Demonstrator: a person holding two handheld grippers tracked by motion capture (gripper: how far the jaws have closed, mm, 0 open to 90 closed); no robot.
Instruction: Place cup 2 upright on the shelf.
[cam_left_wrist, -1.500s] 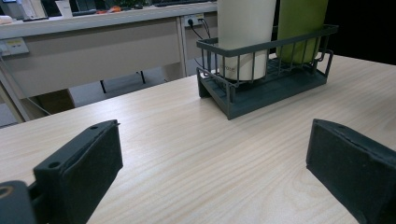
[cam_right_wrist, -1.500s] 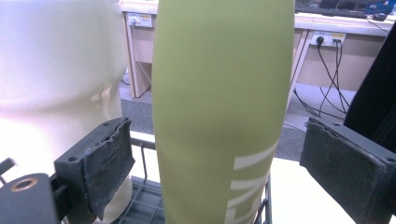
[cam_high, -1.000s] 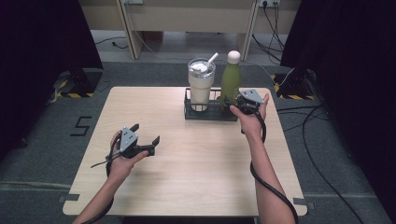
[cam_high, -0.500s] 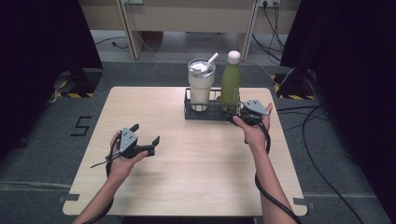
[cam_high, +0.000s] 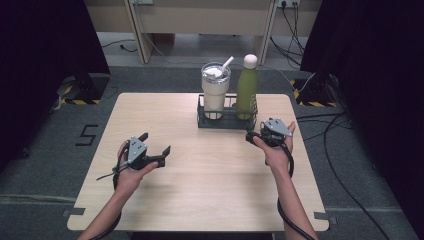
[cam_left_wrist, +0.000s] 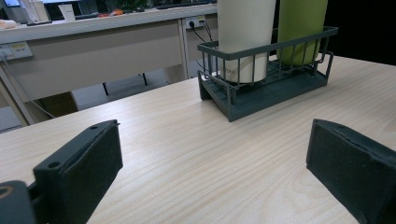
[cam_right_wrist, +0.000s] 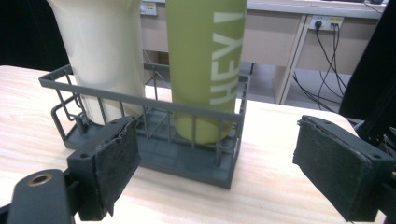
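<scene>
A dark wire basket (cam_high: 206, 120) stands at the table's far middle. It holds a cream tumbler (cam_high: 215, 92) with a lid and straw on its left, and a green bottle (cam_high: 247, 89) with a pale cap on its right. My right gripper (cam_high: 256, 129) is open just off the basket's near right corner, touching nothing. Along its jaws I see the green bottle (cam_right_wrist: 205, 60) lettered "HEY", the tumbler (cam_right_wrist: 102, 51) and the basket (cam_right_wrist: 154, 105) close ahead. My left gripper (cam_high: 156, 143) is open and empty over the near left of the table, with the basket (cam_left_wrist: 266, 88) farther off.
The light wooden table (cam_high: 210, 195) has bare surface between the two hands and in front of the basket. Cables (cam_high: 345, 145) lie on the floor to the right. Desks (cam_high: 200, 20) stand beyond the far edge, with dark curtains on both sides.
My right gripper has drawn back from the basket's right end toward the person, still open. The left gripper has stayed where it was.
</scene>
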